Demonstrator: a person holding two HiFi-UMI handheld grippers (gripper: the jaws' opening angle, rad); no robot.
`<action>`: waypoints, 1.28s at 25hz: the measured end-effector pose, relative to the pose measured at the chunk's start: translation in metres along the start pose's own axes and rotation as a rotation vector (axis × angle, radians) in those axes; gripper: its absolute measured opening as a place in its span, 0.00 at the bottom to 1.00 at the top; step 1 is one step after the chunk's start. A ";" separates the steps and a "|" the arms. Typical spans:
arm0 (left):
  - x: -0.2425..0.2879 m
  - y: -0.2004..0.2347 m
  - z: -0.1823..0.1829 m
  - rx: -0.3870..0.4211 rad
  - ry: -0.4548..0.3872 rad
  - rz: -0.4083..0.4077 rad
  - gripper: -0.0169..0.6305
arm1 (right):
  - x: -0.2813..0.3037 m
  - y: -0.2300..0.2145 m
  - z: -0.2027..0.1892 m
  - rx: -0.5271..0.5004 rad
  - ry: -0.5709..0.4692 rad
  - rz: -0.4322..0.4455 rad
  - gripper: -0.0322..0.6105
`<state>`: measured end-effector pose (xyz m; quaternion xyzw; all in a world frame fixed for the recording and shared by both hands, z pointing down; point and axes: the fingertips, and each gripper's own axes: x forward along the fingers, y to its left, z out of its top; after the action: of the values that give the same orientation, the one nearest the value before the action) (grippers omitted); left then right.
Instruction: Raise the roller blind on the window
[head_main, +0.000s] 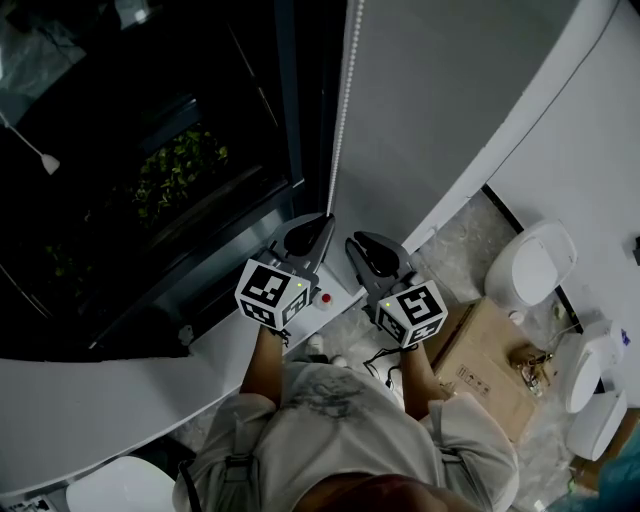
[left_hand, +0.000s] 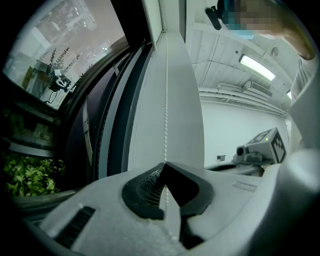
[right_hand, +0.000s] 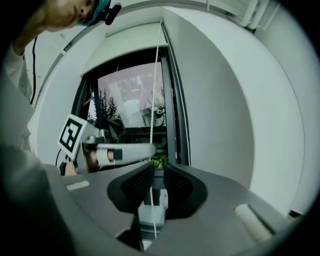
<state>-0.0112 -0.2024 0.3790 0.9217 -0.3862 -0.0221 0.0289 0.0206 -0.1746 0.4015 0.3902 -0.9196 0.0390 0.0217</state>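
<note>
The thin white bead chain (head_main: 341, 100) (left_hand: 166, 100) (right_hand: 156, 75) of the roller blind hangs straight down along the right edge of the dark window (head_main: 150, 150), above the white window sill (head_main: 130, 390). The left tongs (head_main: 325, 218) (left_hand: 165, 164) point level at it with their tips together, clamped on the chain. The right tongs (head_main: 358, 240) (right_hand: 157, 165) sit just beside them, slightly apart. A strand runs through the gap, unpinched. The blind's fabric cannot be told from the pale wall. A brown cardboard box (head_main: 490, 370) lies on the floor to the person's right.
</note>
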 end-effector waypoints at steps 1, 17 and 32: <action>0.000 0.000 0.000 0.000 0.000 0.000 0.04 | 0.000 0.001 0.016 -0.016 -0.022 0.004 0.16; -0.003 -0.005 0.000 0.002 0.000 -0.018 0.04 | 0.036 0.021 0.139 -0.138 -0.165 0.092 0.18; -0.004 -0.008 -0.022 -0.019 0.034 -0.026 0.04 | 0.035 0.021 0.116 -0.154 -0.174 0.042 0.07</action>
<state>-0.0073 -0.1933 0.4010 0.9266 -0.3734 -0.0105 0.0436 -0.0201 -0.1955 0.2869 0.3701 -0.9262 -0.0653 -0.0293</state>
